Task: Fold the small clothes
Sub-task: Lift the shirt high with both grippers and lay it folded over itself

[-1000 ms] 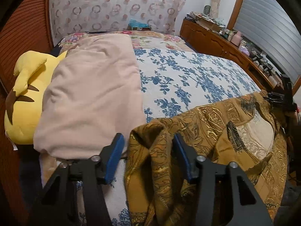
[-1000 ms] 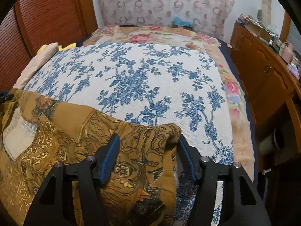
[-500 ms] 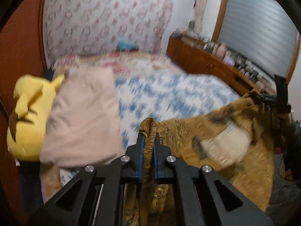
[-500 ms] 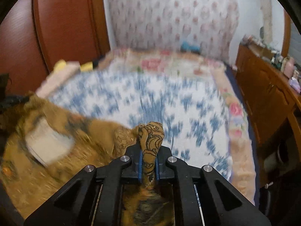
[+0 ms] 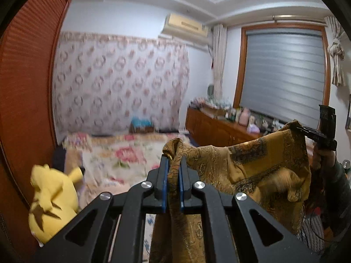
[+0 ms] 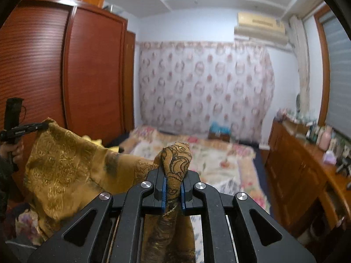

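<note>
A mustard-gold garment (image 5: pixel 258 171) with a dark ornate print hangs in the air, stretched between both grippers above the bed. My left gripper (image 5: pixel 174 171) is shut on one bunched corner, with cloth poking up between its blue pads. My right gripper (image 6: pixel 174 175) is shut on the other corner (image 6: pixel 175 160). In the left wrist view the right gripper (image 5: pixel 307 131) shows at the far right, held by a hand. The garment (image 6: pixel 65 164) sags leftward in the right wrist view to the left gripper (image 6: pixel 41 126).
The bed (image 5: pixel 122 155) with a floral cover lies below and ahead. A yellow plush toy (image 5: pixel 52 199) sits at its left edge beside a red-brown wardrobe (image 6: pixel 43 72). A cluttered wooden dresser (image 6: pixel 307 162) runs along the right wall under a shuttered window (image 5: pixel 283 72).
Both grippers went from open around the garment's corners to shut on them, then rose and tilted up. The garment has left the bed and now hangs between them.
</note>
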The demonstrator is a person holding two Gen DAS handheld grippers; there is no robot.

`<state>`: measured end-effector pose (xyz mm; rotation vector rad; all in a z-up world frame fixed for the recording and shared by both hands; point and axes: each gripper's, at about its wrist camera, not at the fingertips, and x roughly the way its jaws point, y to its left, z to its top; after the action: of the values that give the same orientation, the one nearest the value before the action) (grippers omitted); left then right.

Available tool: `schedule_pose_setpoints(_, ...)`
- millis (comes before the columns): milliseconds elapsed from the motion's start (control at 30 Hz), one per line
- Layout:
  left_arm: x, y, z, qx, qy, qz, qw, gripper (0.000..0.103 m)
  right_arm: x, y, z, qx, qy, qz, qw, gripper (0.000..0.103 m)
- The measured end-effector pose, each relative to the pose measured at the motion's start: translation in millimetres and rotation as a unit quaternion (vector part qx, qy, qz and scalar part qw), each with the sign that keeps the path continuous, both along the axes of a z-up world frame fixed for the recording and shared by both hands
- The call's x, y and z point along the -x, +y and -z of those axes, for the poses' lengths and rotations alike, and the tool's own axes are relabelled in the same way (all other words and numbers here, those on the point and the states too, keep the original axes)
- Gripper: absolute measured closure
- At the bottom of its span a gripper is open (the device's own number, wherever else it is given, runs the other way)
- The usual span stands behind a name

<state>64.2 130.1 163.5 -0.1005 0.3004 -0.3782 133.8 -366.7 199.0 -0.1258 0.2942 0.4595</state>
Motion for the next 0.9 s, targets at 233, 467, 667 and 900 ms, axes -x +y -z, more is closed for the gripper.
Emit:
schedule_pose_setpoints(233, 34.2, 18.9, -49.6, 0.000, -0.064, -0.014, 0.9979, 0.099, 32.7, -1.7, -54.5, 0.001, -0.062, 0.004, 0.998, 0.097)
schedule_pose_setpoints(467, 58.2, 27.0, -71.6, -0.013, -0.099, -0.029, 0.9946, 0.099, 56.2, -6.8, -83.1, 0.017, -0.097, 0.012, 0.995, 0.097)
schedule_pose_setpoints(667, 58.4, 29.9, -74.4, -0.019, -0.107, -0.034, 0.9935, 0.099, 61.8, -13.0, -90.3, 0.023, -0.105, 0.018, 0.994, 0.097)
schedule_pose_setpoints(900, 36.3, 36.7, -72.1, -0.022, -0.101, -0.039, 0.9938, 0.099, 55.4, -19.3, -91.2, 0.025, -0.090, 0.021, 0.995, 0.097)
